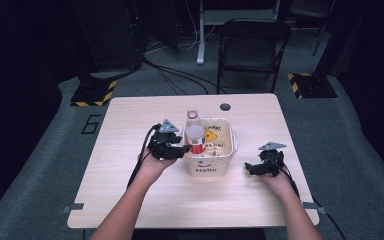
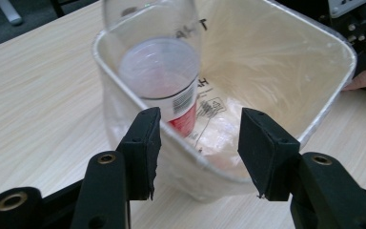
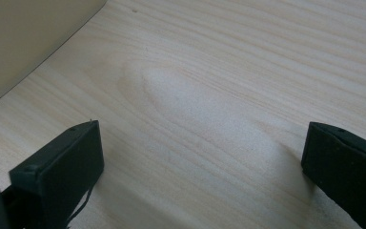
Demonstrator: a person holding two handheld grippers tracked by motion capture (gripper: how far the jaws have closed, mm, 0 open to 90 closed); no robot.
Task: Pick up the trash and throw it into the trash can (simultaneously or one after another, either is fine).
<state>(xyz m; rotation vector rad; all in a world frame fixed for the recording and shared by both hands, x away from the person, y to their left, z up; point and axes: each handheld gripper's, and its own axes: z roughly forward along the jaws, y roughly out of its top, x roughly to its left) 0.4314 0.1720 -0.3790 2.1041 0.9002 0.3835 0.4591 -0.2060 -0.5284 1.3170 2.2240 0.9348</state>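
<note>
Cream plastic, lined with a thin clear bag, the square bin (image 2: pixel 333 90) holds a clear plastic bottle with a red label (image 2: pixel 164 76), standing tilted against the near-left corner, its base toward the left hand-held gripper (image 2: pixel 198 143). That gripper's jaws stand open just before the bin's rim, gripping nothing. The right hand-held gripper (image 3: pixel 202 167) rests wide open on the pale wooden counter (image 3: pixel 219 71), beside the bin.

right tool (image 3: pixel 202 167) jaws wide apart, nothing between them, bare wood-grain tabletop (image 3: pixel 219 86) below, beige bin wall (image 3: pixel 24 38) upper-left corner
</note>
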